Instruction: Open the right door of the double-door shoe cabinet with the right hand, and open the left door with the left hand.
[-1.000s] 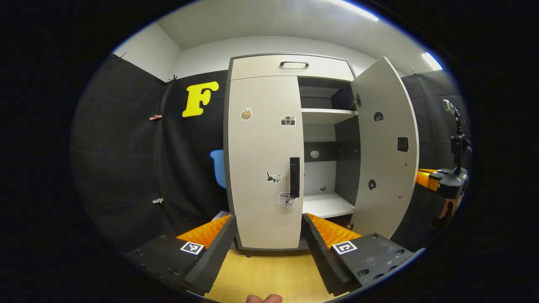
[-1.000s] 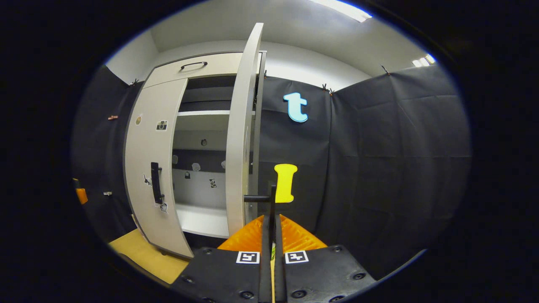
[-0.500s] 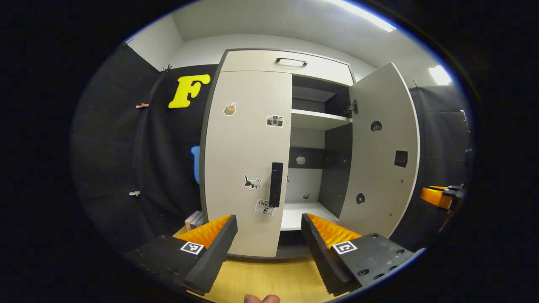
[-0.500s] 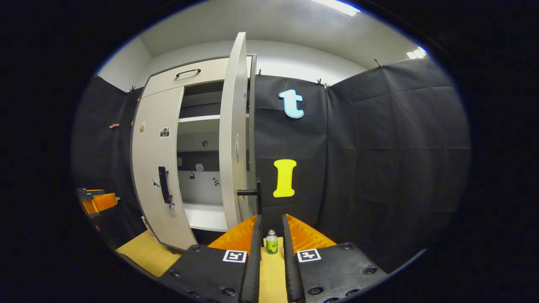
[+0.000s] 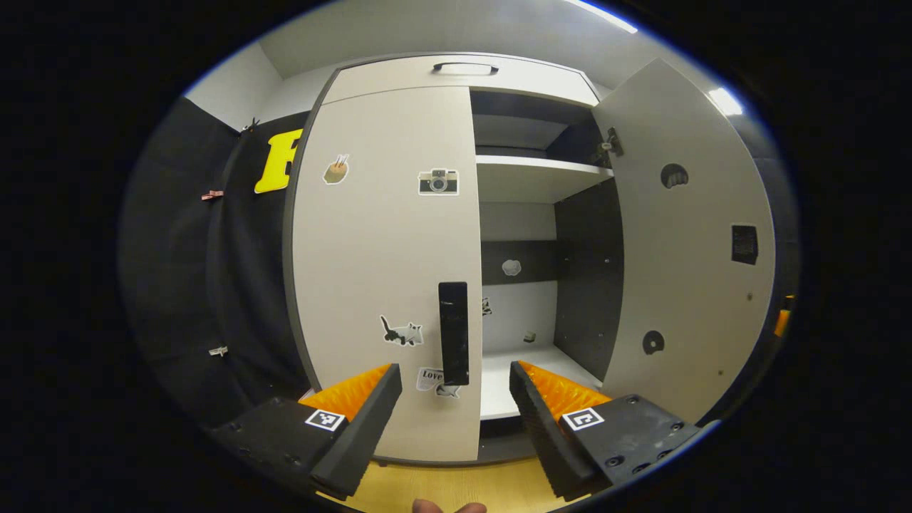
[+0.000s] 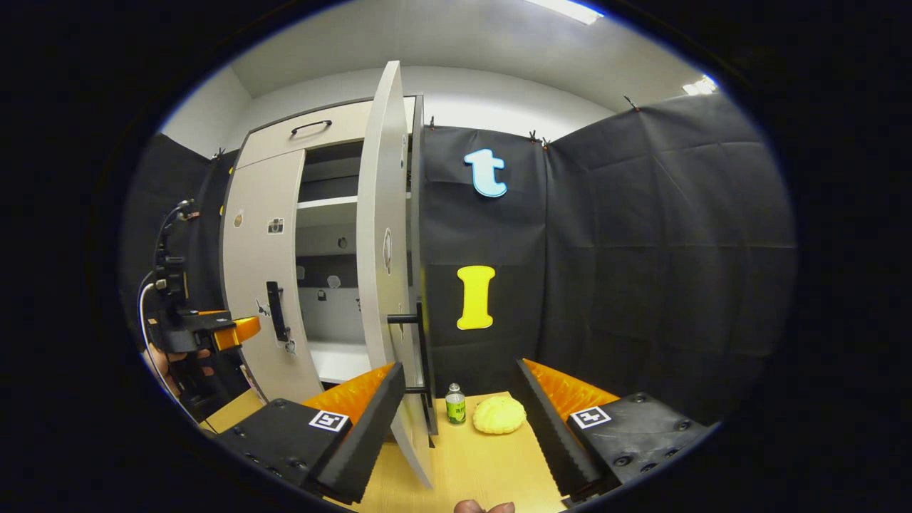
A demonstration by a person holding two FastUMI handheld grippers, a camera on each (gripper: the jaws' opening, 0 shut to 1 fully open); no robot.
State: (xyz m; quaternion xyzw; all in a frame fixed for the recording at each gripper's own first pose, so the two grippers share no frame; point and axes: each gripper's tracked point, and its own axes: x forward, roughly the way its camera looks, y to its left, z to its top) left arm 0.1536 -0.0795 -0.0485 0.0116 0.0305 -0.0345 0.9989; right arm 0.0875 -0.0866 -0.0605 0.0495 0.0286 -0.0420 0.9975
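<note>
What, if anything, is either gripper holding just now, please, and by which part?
Nothing. The left gripper is open, short of the closed left door's black handle; the right gripper is open, off the swung-out right door.

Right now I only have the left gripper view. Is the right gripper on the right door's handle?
Observer: No. The right gripper is open and clear of the right door's handle.
Operator: Anything beyond that door?
Observer: A small bottle and a yellow lump sit on the wooden surface by its outer face.
Operator: Left gripper from the side?
Observer: The left gripper is in front of the left door, short of the left handle.
</note>
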